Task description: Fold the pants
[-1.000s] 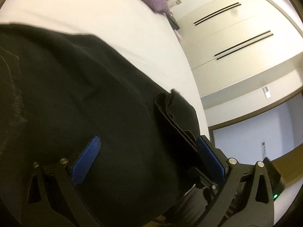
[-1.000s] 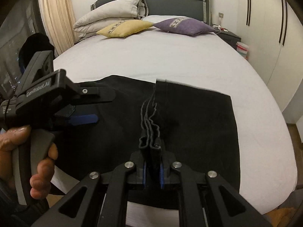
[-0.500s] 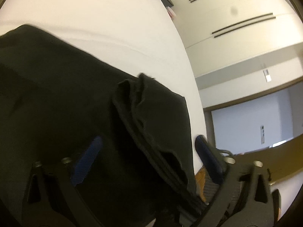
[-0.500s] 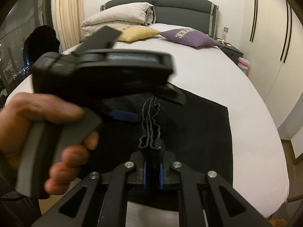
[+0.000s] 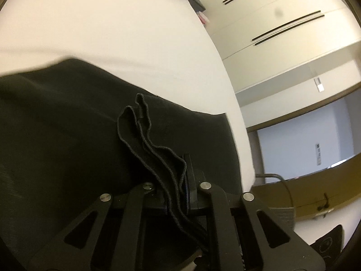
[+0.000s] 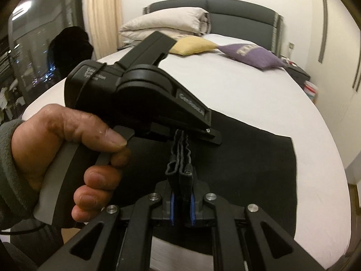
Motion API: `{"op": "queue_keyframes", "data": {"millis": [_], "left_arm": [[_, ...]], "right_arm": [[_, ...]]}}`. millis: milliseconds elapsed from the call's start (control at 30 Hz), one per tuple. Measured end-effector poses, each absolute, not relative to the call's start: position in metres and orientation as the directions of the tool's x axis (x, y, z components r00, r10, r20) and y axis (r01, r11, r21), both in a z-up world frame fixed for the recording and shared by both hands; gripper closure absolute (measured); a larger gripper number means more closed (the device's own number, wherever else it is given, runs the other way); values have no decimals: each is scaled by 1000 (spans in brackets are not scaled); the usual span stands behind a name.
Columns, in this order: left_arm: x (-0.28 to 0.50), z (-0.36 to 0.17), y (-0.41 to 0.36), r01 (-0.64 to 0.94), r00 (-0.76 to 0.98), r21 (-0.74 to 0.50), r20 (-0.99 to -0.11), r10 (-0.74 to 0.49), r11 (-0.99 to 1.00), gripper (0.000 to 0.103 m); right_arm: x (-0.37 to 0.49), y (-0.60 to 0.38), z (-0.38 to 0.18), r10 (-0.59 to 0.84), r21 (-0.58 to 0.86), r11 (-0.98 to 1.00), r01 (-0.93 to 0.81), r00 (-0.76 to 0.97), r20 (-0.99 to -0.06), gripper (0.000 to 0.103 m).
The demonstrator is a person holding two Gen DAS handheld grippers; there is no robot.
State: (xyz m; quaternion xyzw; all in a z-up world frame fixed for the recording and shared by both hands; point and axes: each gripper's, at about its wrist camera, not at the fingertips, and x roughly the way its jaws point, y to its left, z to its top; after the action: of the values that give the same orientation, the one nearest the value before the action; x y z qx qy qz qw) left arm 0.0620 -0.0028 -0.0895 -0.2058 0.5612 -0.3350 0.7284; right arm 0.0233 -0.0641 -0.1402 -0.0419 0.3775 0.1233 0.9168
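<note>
Black pants (image 6: 255,164) lie spread across the near end of a white bed (image 6: 237,90). My right gripper (image 6: 181,212) is shut on a bunched stack of the pants' edges, lifted above the cloth. My left gripper (image 6: 194,133), held by a hand, is shut on the same raised fold just beyond the right one. In the left wrist view the left gripper (image 5: 173,187) clamps several layered hems of the pants (image 5: 67,135), which run up between its jaws.
A yellow pillow (image 6: 191,46), a purple pillow (image 6: 250,54) and folded bedding (image 6: 162,24) lie by the grey headboard. A nightstand (image 6: 297,74) stands right of the bed. Wardrobe doors (image 5: 282,22) line the right wall. A window is at left.
My left gripper has moved right to the raised fold and closed on it; a second ago it was open. My right gripper has kept its grip.
</note>
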Motion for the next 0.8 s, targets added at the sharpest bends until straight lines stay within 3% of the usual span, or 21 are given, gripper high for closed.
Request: {"op": "queue_keyframes", "data": {"millis": [200,667,767,800], "left_arm": [[66,-99,29,254,176,-600,-743,-646,759,95],[60,-123,41,267,204,-530,-785,-585,805,95],[60,-133,43,270,206,-529,-784,-585,805,94],[62,-136,40,262,204,-539,-780,-592,800,94]], "right_arm": [[45,-32,-155,234,23,949,-316,648,-725,92],[56,-14,-172,255,38,937,-347,607,-752,91],[65,-16,-185,287,92,933,-347,567,-772,82],[69,-17,-193,296,115,932,-345,536,-791,75]]}}
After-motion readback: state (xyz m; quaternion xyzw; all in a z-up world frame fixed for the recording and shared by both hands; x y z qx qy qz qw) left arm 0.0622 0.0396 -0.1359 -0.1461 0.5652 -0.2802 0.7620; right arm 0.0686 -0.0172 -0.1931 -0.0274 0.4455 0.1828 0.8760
